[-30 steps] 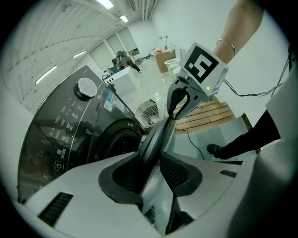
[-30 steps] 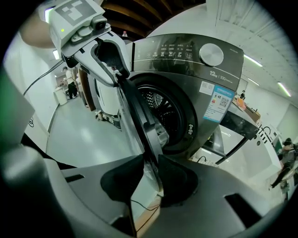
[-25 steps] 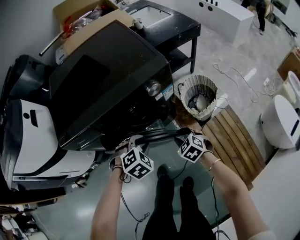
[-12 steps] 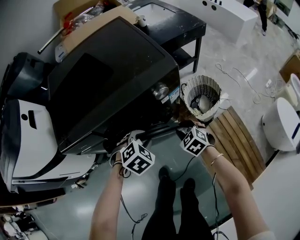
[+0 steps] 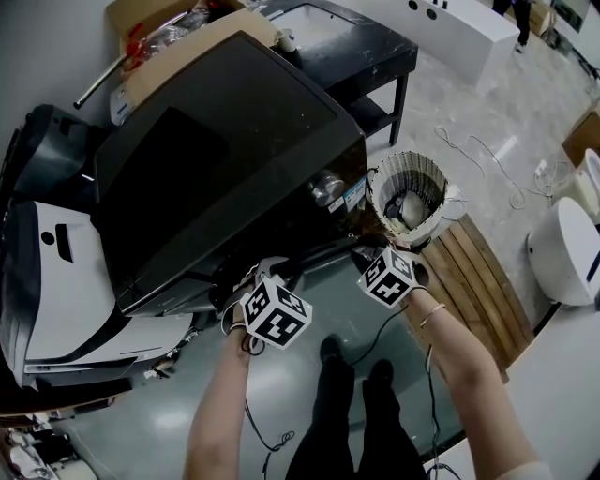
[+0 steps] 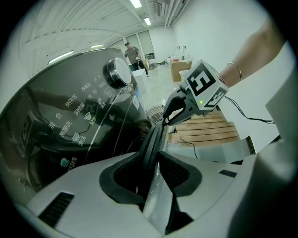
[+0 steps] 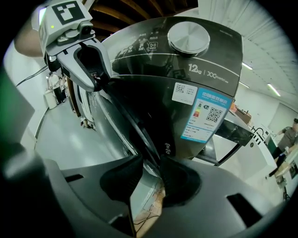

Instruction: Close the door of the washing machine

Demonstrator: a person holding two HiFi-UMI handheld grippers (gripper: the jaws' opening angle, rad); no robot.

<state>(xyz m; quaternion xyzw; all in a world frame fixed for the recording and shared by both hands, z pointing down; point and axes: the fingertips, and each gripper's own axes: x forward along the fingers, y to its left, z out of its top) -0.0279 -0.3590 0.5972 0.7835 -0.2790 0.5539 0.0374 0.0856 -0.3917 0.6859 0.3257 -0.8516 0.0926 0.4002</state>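
Note:
The black washing machine (image 5: 216,159) fills the upper left of the head view, its round knob (image 5: 325,187) on the front panel. The door's (image 5: 314,251) dark rim runs just below the panel between my two grippers. My left gripper (image 5: 265,274) is shut on the rim's left part, and in the left gripper view the rim (image 6: 156,135) passes between the pads of that gripper (image 6: 149,162). My right gripper (image 5: 366,251) clamps the right part. In the right gripper view the door edge (image 7: 125,116) slants down into the shut jaws of that gripper (image 7: 151,169), below the knob (image 7: 188,35).
A woven basket (image 5: 405,192) stands right of the machine, beside a wooden slat platform (image 5: 469,272). A white appliance (image 5: 56,272) lies at the left and another (image 5: 567,248) at the right. A black table (image 5: 347,47) and a cardboard box (image 5: 169,28) stand behind. Cables trail on the floor.
Both grippers have moved toward the machine's front with the door rim held between them, and the door stands closer to the machine than before.

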